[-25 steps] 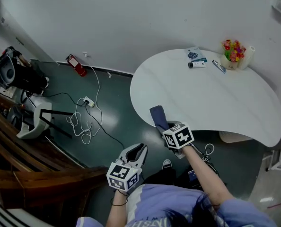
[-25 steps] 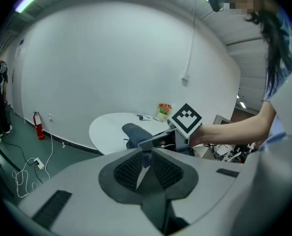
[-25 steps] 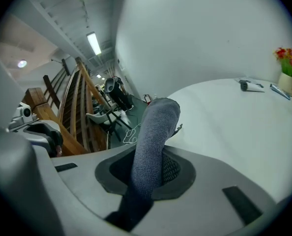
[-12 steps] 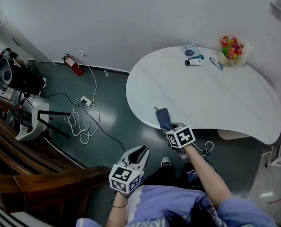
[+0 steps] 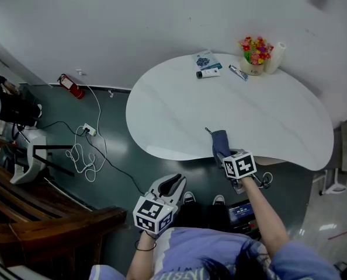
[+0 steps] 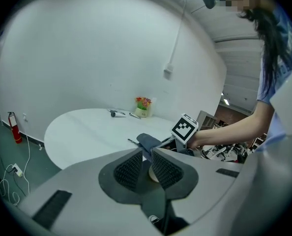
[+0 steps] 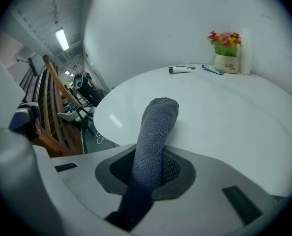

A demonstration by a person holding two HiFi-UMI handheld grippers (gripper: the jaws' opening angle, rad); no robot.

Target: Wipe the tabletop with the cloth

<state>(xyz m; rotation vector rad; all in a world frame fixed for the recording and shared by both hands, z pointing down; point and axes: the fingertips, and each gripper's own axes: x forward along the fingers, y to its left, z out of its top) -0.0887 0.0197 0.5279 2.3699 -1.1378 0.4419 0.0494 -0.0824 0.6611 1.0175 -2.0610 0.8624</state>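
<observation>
From the head view, the white table (image 5: 278, 115) sat against the wall with a flower pot (image 5: 253, 55), a paper roll (image 5: 276, 57), a tube (image 5: 208, 73) and a small packet (image 5: 205, 59) bunched at its far side. The right gripper (image 5: 224, 154) was at the near edge of the table, pinching the dark grey-blue cloth (image 5: 219, 142), which poked out over the rim onto the tabletop side. The left gripper (image 5: 169, 184) hung well apart from the table, lower down over the dark green floor, near the person's shoes. Off to the side there was a red fire extinguisher (image 5: 70, 86) by the wall and a power strip (image 5: 89, 130) with a white cable looped around it. In the left gripper view, the left gripper's ribbed pads (image 6: 132, 168) were only slightly parted with nothing caught between them, and past them you could see the right gripper holding the cloth at the table edge. In the right gripper view, the jaws were clamped on the cloth, which stuck up and forward as a thick folded strip above the tabletop near its edge. I honestly couldn't tell if the tip was touching the surface. The flower pot and tube sat way off at the far end.
</observation>
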